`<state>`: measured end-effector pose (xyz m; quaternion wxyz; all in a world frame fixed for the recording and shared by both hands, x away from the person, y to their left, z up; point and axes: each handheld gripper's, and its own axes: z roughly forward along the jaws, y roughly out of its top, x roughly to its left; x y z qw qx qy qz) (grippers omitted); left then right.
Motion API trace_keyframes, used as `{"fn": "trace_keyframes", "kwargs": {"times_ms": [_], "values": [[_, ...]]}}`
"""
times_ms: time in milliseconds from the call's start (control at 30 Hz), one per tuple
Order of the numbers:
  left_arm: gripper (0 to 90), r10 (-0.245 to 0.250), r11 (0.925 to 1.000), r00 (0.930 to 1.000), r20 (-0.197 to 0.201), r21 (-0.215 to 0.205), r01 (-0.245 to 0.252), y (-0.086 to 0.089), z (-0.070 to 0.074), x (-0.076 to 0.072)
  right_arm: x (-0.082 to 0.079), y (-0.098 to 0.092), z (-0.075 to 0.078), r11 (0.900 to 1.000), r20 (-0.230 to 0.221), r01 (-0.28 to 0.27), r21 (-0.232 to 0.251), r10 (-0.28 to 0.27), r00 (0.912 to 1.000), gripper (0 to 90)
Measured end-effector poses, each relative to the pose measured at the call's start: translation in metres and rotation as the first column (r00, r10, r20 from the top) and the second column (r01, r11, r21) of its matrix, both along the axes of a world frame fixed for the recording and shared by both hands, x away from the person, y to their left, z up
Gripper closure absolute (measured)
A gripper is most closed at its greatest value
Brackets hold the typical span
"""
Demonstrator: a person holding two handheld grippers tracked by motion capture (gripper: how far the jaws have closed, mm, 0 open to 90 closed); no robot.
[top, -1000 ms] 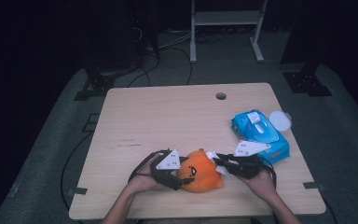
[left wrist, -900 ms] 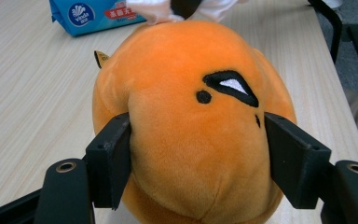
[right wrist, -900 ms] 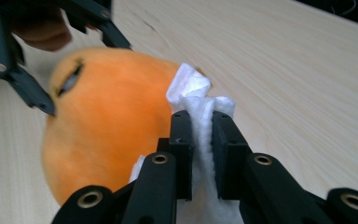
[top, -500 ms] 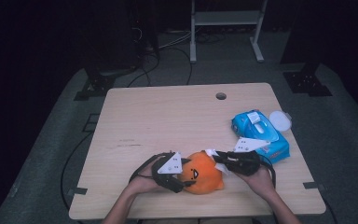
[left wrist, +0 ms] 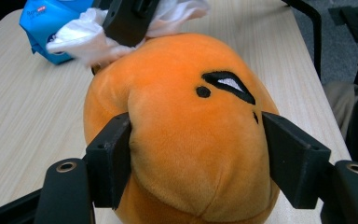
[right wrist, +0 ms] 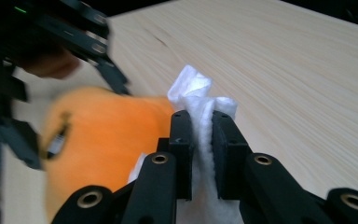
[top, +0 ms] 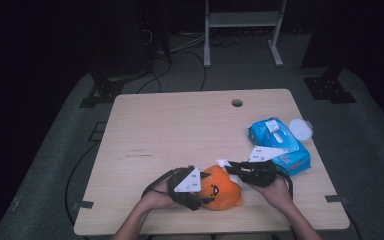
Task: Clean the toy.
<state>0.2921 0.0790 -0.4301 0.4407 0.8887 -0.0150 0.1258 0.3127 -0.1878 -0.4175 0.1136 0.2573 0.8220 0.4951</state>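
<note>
The wooden surface (top: 180, 135) is the biggest thing here, and the person sits at its near edge so both hands can reach the work. Far over on the right side lies a blue pack of wet wipes (top: 280, 145), with its round white lid (top: 300, 129) flipped open beside it. That is likely where the wipe came from.

Near the front edge, in the middle, sits an orange plush toy (top: 221, 189) with a little black eye. It lies on the surface between the two hands. The left tongs (top: 200, 192) hug it from both sides. In the left gripper view the two black jaws press into the soft fur of the toy (left wrist: 191, 140), one on each side. It looks like they hold the toy steady so it will not slide or roll while it gets cleaned.

The right tongs (top: 232, 167) come in from the other side. Their jaws are squeezed almost together on a bunched white wipe (right wrist: 200, 121), which sticks out past the tips. The wipe (left wrist: 93, 35) rests against the top back of the toy. So one hand holds and the other rubs. The job seems to be wiping the toy clean.
</note>
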Motion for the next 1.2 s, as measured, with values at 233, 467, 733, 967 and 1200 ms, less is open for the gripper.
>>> {"fn": "trace_keyframes", "kwargs": {"times_ms": [233,467,733,967,1200], "values": [[29.8,-0.012,0.9999,0.9999,0.007,-0.002,0.012,-0.005,0.001,-0.002,0.006,-0.016,-0.007,0.997,-0.025,0.064,-0.038,-0.065,0.9976,78.8],[29.1,0.007,0.9999,0.9998,-0.017,-0.011,-0.007,-0.002,-0.001,0.000,-0.007,0.006,0.002,1.000,0.026,-0.013,-0.016,0.014,0.9996,78.8],[26.9,0.081,0.9952,0.9932,-0.083,-0.048,-0.086,0.001,-0.005,0.010,-0.003,-0.013,-0.008,0.995,0.012,0.057,-0.081,-0.056,0.9983,78.8],[23.5,0.196,0.9735,0.9678,-0.158,-0.087,-0.211,-0.001,-0.005,0.017,-0.022,0.011,0.006,0.997,0.084,-0.032,-0.065,0.037,0.9958,78.8],[13.8,0.181,0.9753,0.9657,-0.186,-0.092,-0.201,0.004,-0.001,0.020,-0.008,-0.009,-0.004,0.997,0.050,0.054,-0.060,-0.051,0.9975,78.8]]}}
